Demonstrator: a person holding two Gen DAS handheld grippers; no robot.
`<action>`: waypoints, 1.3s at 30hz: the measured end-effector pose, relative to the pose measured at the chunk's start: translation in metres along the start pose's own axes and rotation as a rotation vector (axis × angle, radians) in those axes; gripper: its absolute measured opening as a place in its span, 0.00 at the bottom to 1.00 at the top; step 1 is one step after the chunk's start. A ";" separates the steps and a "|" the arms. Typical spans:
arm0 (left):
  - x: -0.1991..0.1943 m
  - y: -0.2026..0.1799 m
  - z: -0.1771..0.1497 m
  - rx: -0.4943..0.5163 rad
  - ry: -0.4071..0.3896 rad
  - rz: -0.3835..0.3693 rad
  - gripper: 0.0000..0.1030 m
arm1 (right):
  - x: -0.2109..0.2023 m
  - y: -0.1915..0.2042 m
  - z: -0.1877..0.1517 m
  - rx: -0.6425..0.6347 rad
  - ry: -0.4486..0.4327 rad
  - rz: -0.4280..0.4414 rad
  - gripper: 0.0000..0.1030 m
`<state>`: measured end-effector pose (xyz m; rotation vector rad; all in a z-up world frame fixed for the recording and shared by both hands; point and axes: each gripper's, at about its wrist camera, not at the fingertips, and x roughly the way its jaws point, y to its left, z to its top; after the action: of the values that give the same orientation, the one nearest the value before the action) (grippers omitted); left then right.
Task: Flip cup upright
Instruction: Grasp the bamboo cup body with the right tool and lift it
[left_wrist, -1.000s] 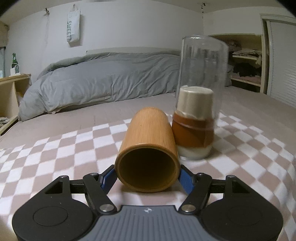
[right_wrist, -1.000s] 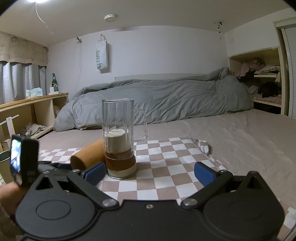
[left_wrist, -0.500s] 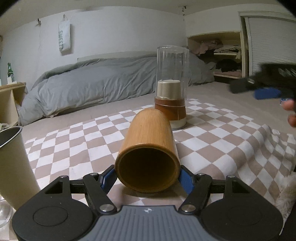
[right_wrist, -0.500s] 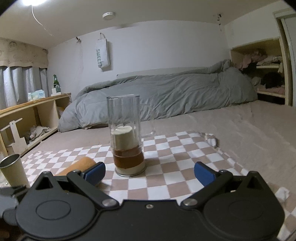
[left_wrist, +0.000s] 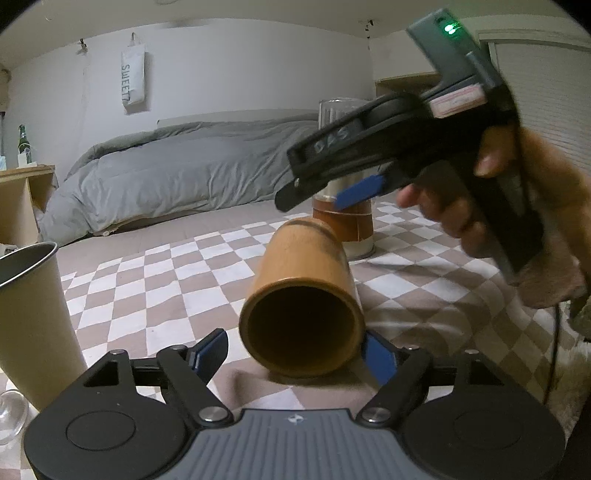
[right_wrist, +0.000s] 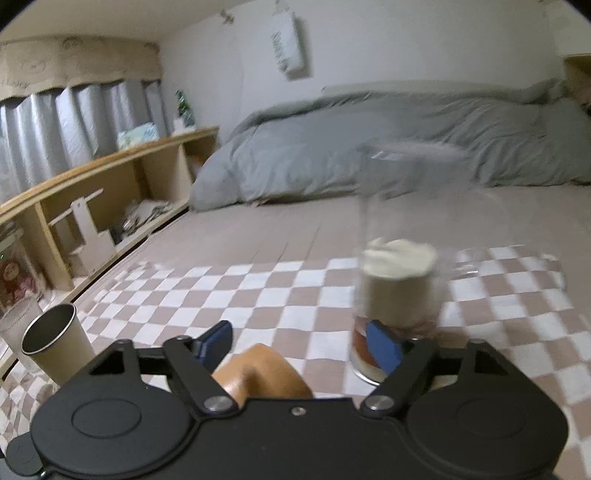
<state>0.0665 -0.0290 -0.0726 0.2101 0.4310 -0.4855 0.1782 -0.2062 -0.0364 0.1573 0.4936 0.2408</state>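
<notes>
An orange-brown wooden cup (left_wrist: 301, 295) lies on its side on the checkered cloth (left_wrist: 155, 280), its open mouth toward the left wrist camera. My left gripper (left_wrist: 295, 352) is open; its blue pads flank the cup's rim, with a gap on the left side. My right gripper (left_wrist: 325, 192) hovers above the cup's far end, held in a hand. In the right wrist view my right gripper (right_wrist: 301, 343) is open above the cup (right_wrist: 262, 373), which shows just below its fingers.
A tall glass mug (right_wrist: 397, 266) with brown and cream contents stands right behind the cup. A tan metal-lined tumbler (left_wrist: 31, 321) stands at the left, with a clear glass (left_wrist: 11, 413) beside it. A grey duvet (left_wrist: 184, 173) and wooden shelves (right_wrist: 92, 206) lie beyond.
My left gripper has opened slightly around the cup's rim. My right gripper has swung in from the right and now hovers over the cup's far end.
</notes>
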 end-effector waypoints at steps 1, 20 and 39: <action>0.000 0.002 0.000 0.002 0.005 -0.005 0.78 | 0.007 0.001 0.000 -0.001 0.011 0.006 0.68; 0.008 0.031 -0.001 -0.192 0.012 0.056 0.78 | -0.037 -0.029 -0.048 0.134 0.069 0.220 0.39; 0.010 0.032 -0.004 -0.221 0.011 0.170 0.77 | -0.057 -0.037 -0.062 0.262 -0.063 0.193 0.55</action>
<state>0.0891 -0.0042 -0.0774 0.0356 0.4696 -0.2676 0.1065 -0.2516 -0.0721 0.4677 0.4464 0.3588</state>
